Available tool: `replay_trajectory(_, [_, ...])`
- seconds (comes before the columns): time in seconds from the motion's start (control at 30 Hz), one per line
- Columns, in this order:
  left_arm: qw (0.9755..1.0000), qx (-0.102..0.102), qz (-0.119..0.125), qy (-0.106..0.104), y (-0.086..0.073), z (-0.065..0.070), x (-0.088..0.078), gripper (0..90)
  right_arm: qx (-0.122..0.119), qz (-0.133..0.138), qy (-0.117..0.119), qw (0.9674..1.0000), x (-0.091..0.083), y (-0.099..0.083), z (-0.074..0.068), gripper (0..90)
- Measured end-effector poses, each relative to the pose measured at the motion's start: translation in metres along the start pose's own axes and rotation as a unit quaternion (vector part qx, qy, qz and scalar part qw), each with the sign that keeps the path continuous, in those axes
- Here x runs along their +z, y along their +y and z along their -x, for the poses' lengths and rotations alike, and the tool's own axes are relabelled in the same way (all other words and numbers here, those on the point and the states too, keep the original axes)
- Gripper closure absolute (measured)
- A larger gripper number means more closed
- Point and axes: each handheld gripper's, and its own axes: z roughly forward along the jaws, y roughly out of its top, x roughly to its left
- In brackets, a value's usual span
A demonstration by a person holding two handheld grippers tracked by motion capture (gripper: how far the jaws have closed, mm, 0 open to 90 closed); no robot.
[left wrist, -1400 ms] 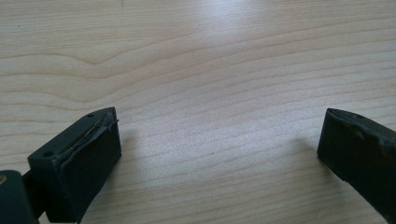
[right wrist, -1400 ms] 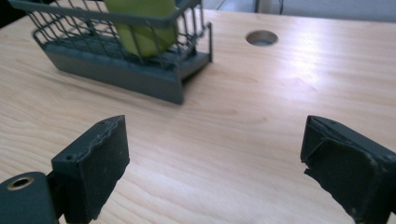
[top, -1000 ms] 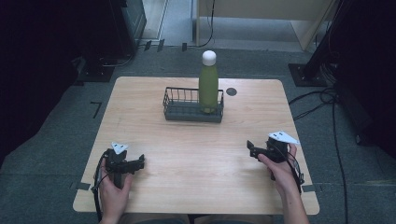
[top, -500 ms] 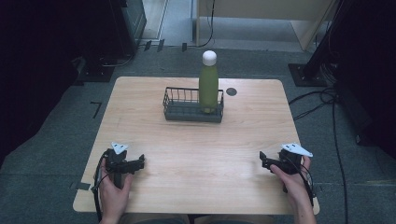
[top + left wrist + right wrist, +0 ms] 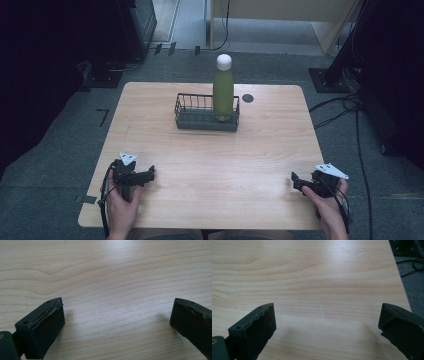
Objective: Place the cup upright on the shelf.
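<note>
A green bottle with a white cap stands upright in the right end of a black wire basket at the far middle of the wooden table. My left gripper rests low at the near left, open, with bare wood between its jaws. At the near right corner my right gripper is open, its jaws have just been opening wider, and nothing lies between them. Both grippers are far from the basket.
A dark round hole sits in the tabletop to the right of the basket. Cables and a black stand base lie on the grey floor to the right. The table's right edge runs close to my right gripper.
My right hand has drawn back toward the near right corner and sunk lower over the table. The left hand, bottle and basket have stayed put.
</note>
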Motion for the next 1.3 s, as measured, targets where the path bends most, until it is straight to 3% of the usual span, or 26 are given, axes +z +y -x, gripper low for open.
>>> replay_trajectory(0.33, [1.0000,0.000,0.000,0.000,0.000,0.000,0.000,0.1,-0.003,-0.022,-0.030,0.9993,-0.007,-0.014,0.016,0.6])
replay_trajectory(1.3, [1.0000,0.002,-0.001,-0.002,0.000,0.002,0.000,0.1,0.004,-0.026,-0.032,0.9991,-0.009,-0.016,0.018,0.0])
